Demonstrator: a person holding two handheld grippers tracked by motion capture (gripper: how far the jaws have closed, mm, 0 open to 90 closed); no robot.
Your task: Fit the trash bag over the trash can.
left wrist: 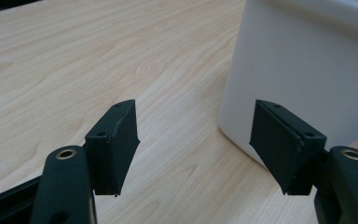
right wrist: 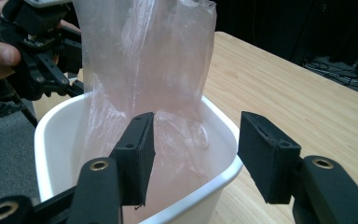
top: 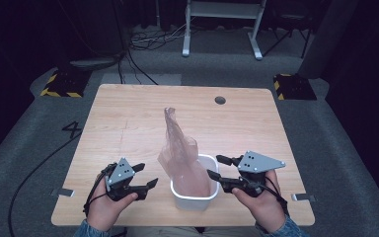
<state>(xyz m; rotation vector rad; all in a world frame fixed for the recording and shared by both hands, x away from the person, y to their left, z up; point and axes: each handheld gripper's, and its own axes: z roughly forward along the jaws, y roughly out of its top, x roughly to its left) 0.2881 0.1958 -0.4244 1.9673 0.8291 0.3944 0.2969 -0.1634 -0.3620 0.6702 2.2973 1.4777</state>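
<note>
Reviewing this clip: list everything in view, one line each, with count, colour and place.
Table: one, light wood, centre, with a dark round hole near its far edge.
Bin: one, white, near edge of the table between the grippers.
Bag: one, clear pinkish plastic, standing up out of the bin.
Blocks: two, black with yellow stripes, on the floor by the far corners.
Frame: one, white metal, on the floor beyond the table.
Cables: several, dark and white, on the grey floor.
Left gripper: one, black, open, left of the bin.
Right gripper: one, black, open, at the bin's right rim.
</note>
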